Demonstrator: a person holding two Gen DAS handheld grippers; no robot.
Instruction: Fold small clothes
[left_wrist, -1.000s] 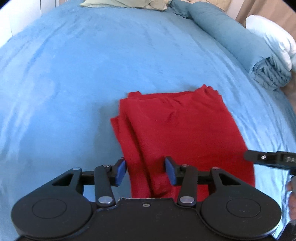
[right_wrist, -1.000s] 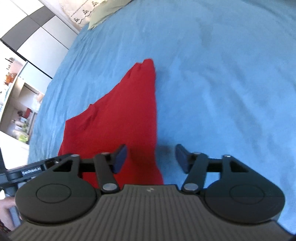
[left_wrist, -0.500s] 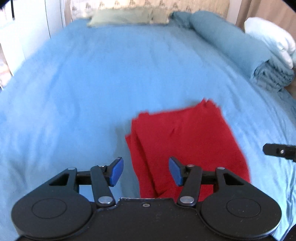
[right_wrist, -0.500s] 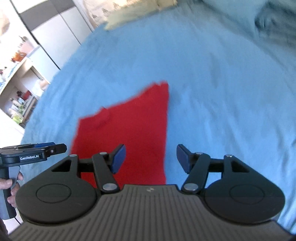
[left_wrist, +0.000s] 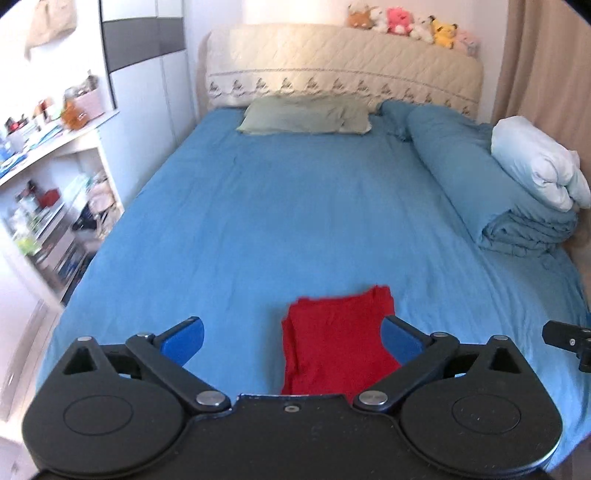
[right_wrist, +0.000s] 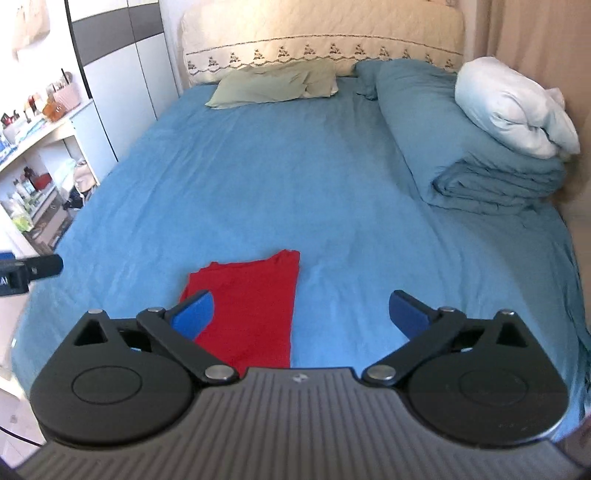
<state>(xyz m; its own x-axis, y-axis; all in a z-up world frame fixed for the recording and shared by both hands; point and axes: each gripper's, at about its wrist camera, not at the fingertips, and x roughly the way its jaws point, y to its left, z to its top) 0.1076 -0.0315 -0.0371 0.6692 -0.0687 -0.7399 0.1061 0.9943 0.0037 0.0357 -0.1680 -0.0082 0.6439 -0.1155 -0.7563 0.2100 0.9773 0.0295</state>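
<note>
A red garment (left_wrist: 334, 339) lies folded into a flat rectangle near the foot of the blue bed (left_wrist: 295, 206). It also shows in the right wrist view (right_wrist: 251, 314). My left gripper (left_wrist: 291, 338) is open and empty, held back and above the garment. My right gripper (right_wrist: 301, 310) is open and empty, raised above the garment's right edge. The tip of the right gripper shows at the right edge of the left wrist view (left_wrist: 567, 338). The tip of the left gripper shows at the left edge of the right wrist view (right_wrist: 29, 271).
A rolled blue duvet (left_wrist: 491, 192) with a white pillow (left_wrist: 535, 170) on it lies along the bed's right side. A green pillow (left_wrist: 303, 118) lies by the headboard (left_wrist: 343, 70). White shelves (left_wrist: 48, 192) stand to the left of the bed.
Both grippers have pulled back and up from the folded garment and opened wider. The garment stays flat on the bed.
</note>
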